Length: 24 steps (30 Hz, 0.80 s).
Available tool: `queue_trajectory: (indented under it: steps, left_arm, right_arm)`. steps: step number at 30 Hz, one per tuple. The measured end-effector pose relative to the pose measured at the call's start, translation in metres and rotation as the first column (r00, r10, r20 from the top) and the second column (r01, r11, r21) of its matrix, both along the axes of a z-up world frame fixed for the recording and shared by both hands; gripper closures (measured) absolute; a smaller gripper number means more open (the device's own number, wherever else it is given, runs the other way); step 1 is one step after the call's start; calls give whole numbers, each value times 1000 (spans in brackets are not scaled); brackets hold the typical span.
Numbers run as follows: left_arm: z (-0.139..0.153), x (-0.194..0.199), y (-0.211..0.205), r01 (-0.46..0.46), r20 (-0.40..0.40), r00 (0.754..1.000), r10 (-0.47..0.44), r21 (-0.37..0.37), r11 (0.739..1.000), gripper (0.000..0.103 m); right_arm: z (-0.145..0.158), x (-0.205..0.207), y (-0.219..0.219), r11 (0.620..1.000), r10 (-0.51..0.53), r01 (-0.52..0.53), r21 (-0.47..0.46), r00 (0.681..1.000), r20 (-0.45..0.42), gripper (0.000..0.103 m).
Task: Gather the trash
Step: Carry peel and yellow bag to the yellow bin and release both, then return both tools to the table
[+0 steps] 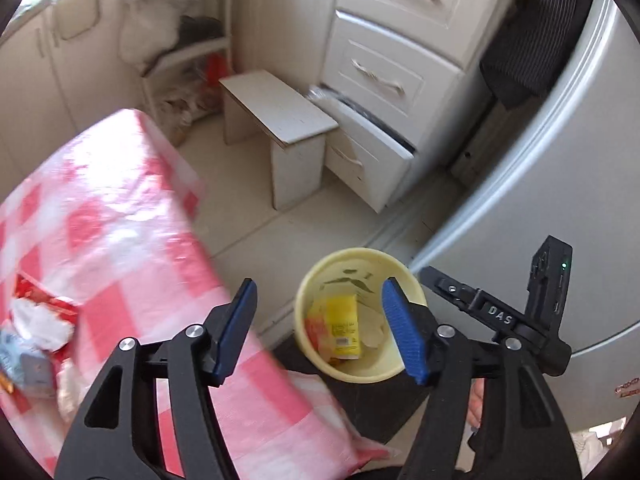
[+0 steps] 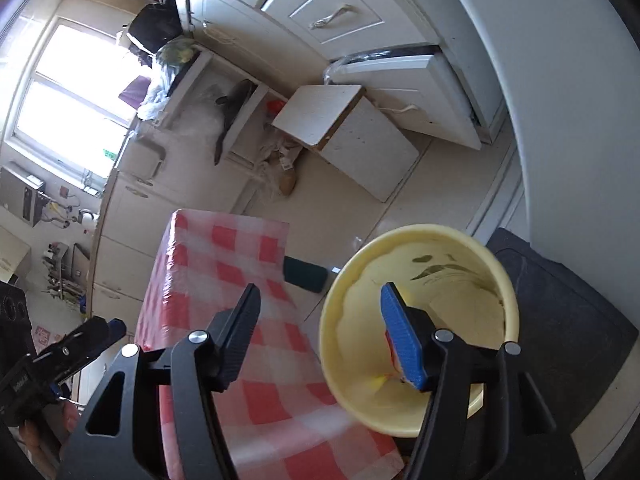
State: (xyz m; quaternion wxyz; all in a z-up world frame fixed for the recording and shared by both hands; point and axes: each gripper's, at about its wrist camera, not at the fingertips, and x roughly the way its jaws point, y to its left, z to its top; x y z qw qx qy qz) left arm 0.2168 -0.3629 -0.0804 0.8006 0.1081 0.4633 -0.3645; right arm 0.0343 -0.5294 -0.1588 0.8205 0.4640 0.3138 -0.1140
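Both claws wide, holding nothing: left claw (image 1: 320, 330), right claw (image 2: 320, 334) over yellow bin (image 2: 356, 344) w/ wrappers, right of checkered desk (image 2: 224, 264).

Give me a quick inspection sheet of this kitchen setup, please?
Surface: table with a red-and-white checked cover.
Job's things: yellow bin beside the table, yellow packet and wrappers inside.
Clutter: more wrappers on the table; dark phone-like object at its edge.
Grippers: left gripper open, empty; right gripper open over the bin, empty.
Cables: nothing seen.
Surroundings: white stool, drawers, silver fridge, window.
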Motion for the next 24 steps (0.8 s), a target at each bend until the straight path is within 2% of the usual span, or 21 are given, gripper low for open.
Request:
queue_trajectory:
  steps: [3,7,10,13,15,19,21,24]
  left_arm:
    - [23,-9,48,-88,78,993,89,-15,996,23]
    - [47,-30,122,-220,141,964,225,-48,974,15]
    - [56,-45,182,-330,162,928,335,-60,942,13]
    - [62,-60,248,-455,153,875,460,-70,888,13]
    - [66,-70,283,-515,152,841,520,-77,854,13]
    - [83,-96,349,-609,199,763,615,-96,787,12]
    - [89,-108,371,-634,224,734,642,-112,765,10]
    - [95,-122,393,-655,237,708,665,-131,744,10]
  right_arm:
    - [35,-10,13,999,18,-16,-39,999,52,35]
    - [94,-16,42,990,56,-42,-131,993,105,26]
    - [138,-16,83,974,131,-95,-206,977,167,18]
    - [170,-14,141,949,223,-162,-269,951,214,11]
    - [181,-14,183,928,295,-222,-298,927,230,10]
    - [185,-16,274,846,465,-363,-391,861,206,10]
    - [182,-16,309,798,535,-428,-424,827,172,10]
    - [183,-22,334,761,581,-470,-447,800,147,10]
